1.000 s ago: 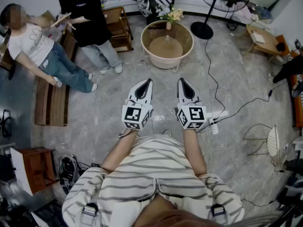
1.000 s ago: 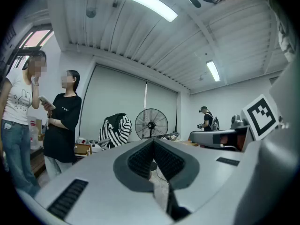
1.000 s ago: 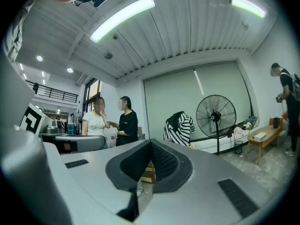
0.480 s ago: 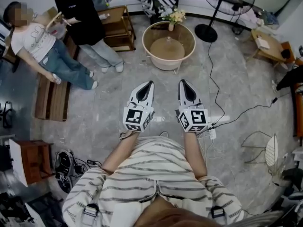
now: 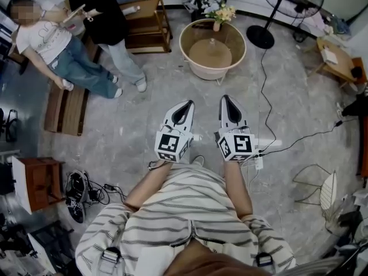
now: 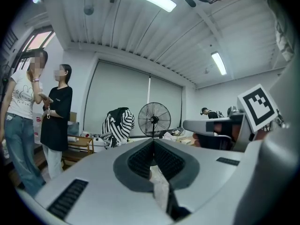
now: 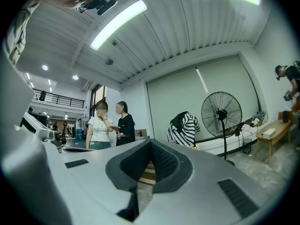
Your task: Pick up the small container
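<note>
No small container can be made out in any view. My left gripper (image 5: 189,102) and right gripper (image 5: 224,98) are held side by side in front of the person's striped shirt, above the grey stone floor, both pointing forward. Each is shut, with nothing between its fingers. In the left gripper view the left gripper (image 6: 152,141) points level into the room, jaws closed to a point. The right gripper (image 7: 150,142) looks the same in its own view. Ahead stands a round table (image 5: 192,61) with a vase of flowers (image 5: 217,17).
Two people (image 5: 86,16) are at the far left beside a wooden bench (image 5: 63,105) and wooden shelf (image 5: 144,22). A standing fan (image 5: 261,36) with its cable and a power strip (image 5: 259,157) lie right of the grippers. A wooden stool (image 5: 37,183) stands left, a wire chair (image 5: 322,186) right.
Both grippers have stayed shut and side by side. The head view has shifted, so the round table and the people sit a little further right and higher in the picture.
</note>
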`<act>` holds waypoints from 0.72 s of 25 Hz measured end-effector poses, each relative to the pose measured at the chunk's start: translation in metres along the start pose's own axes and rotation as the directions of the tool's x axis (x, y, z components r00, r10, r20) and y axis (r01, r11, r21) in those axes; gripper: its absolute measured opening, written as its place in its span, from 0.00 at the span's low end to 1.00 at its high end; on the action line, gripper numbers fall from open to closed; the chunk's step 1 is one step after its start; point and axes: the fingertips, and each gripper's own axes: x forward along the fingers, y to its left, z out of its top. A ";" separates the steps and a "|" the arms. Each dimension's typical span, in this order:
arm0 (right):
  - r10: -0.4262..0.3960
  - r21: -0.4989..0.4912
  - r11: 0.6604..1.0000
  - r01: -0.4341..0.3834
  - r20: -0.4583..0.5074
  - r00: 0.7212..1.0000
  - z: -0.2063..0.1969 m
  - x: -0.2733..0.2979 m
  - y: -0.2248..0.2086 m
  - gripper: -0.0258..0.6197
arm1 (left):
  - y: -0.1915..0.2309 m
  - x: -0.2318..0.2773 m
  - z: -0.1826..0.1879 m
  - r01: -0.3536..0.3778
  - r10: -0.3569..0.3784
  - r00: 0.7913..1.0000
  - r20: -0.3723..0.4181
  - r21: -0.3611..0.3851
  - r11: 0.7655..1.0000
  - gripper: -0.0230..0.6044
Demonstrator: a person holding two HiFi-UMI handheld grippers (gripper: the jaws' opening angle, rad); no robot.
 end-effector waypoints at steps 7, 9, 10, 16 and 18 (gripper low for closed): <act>0.010 -0.006 1.000 -0.010 -0.026 1.000 -0.009 0.053 -0.029 0.05 | 0.030 0.056 -0.008 -0.006 0.006 1.000 -0.002 -0.033 0.999 0.04; 0.023 -0.010 1.000 -0.023 -0.034 0.999 -0.011 0.079 -0.039 0.05 | 0.044 0.081 -0.008 -0.006 0.006 1.000 -0.001 -0.038 0.999 0.04; 0.029 -0.014 0.999 -0.030 -0.037 0.999 -0.011 0.094 -0.044 0.05 | 0.052 0.096 -0.007 -0.006 0.007 1.000 0.002 -0.039 0.999 0.04; 0.035 -0.019 0.999 -0.036 -0.046 0.998 -0.002 0.193 -0.076 0.05 | 0.110 0.186 0.009 0.008 -0.008 1.000 -0.003 -0.048 0.999 0.04; 0.024 -0.016 1.000 -0.024 -0.053 0.998 0.002 0.226 -0.085 0.05 | 0.135 0.215 0.018 0.016 -0.016 1.000 -0.009 -0.054 0.998 0.04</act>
